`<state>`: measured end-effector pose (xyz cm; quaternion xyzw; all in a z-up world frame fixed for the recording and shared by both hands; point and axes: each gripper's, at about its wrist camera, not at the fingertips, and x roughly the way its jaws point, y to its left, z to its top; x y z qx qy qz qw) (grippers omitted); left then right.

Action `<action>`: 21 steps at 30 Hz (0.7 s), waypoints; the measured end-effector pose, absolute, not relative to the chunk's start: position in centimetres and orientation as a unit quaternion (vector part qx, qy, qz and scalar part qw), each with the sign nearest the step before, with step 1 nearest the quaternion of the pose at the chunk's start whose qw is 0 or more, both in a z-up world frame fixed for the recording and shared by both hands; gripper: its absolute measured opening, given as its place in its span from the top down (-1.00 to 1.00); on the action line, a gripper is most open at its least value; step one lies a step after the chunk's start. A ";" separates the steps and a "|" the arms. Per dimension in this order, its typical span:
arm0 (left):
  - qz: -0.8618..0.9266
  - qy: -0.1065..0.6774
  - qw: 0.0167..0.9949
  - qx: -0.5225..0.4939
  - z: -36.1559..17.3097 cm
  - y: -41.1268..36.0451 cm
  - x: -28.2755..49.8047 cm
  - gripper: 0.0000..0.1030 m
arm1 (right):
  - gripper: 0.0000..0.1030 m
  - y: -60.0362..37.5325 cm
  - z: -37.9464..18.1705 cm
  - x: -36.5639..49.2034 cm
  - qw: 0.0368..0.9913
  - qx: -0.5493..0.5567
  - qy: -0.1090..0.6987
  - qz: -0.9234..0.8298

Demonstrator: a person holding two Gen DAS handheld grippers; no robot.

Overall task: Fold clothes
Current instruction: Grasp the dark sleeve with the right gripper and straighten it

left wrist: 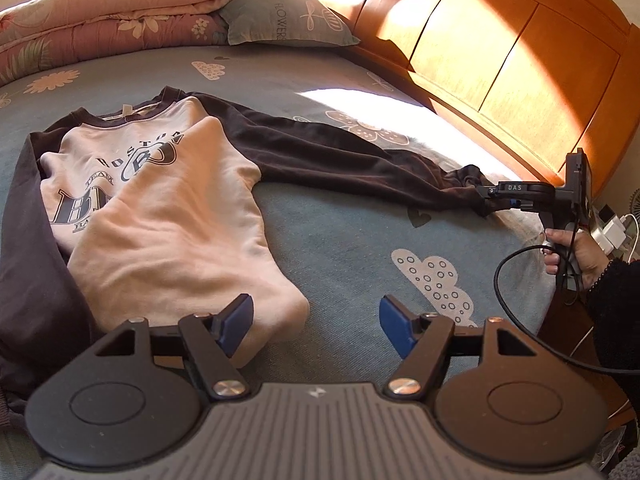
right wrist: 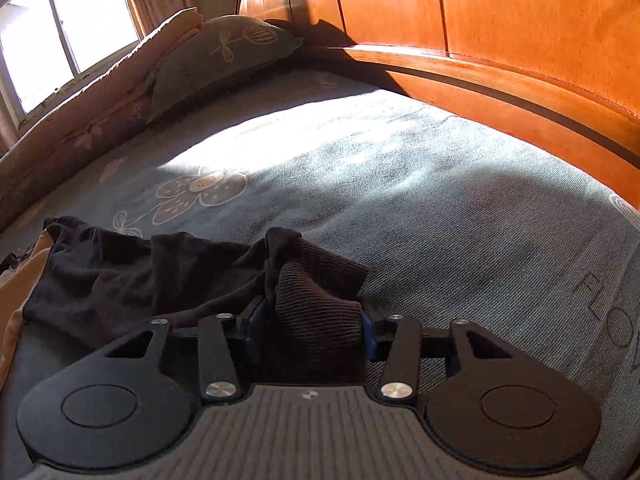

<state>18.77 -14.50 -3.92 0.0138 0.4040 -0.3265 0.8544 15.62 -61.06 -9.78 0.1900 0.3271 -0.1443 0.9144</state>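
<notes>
1 sweatshirt [left wrist: 160, 216] half folded on the bed [left wrist: 340, 240].
We clamp right gripper [right wrist: 308, 320] fingers on the outstretched sleeve cuff [right wrist: 320, 300]; left gripper [left wrist: 316, 320] fingers apart.

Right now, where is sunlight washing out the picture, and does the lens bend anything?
Left wrist view: sun blows out a patch of the grey-blue flowered bedsheet and streaks the curved orange wooden headboard. Right wrist view: glare whitens the sheet's middle, and the fisheye bows the headboard rail.

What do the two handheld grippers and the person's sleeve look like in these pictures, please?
Both grippers, left and right, are black, with round linkage discs, silver pivot bolts and blue-padded jaws. The right one carries white "DAS" lettering, a pistol handle and a black cable. The sleeve is dark knit.
</notes>
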 end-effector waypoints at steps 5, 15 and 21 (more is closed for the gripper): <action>-0.323 0.400 0.857 0.013 -3.6 -14.2 18.8 -0.36 | 0.34 -62.4 -6.9 16.3 0.923 0.163 0.308 -0.165; -0.319 0.398 0.860 0.009 -3.4 -13.4 19.0 -0.38 | -0.03 -65.3 -5.0 17.4 0.896 0.151 0.340 -0.240; -0.313 0.395 0.864 0.003 -2.9 -13.0 19.6 -0.38 | -0.17 -61.5 -4.1 21.3 0.918 0.135 0.339 -0.154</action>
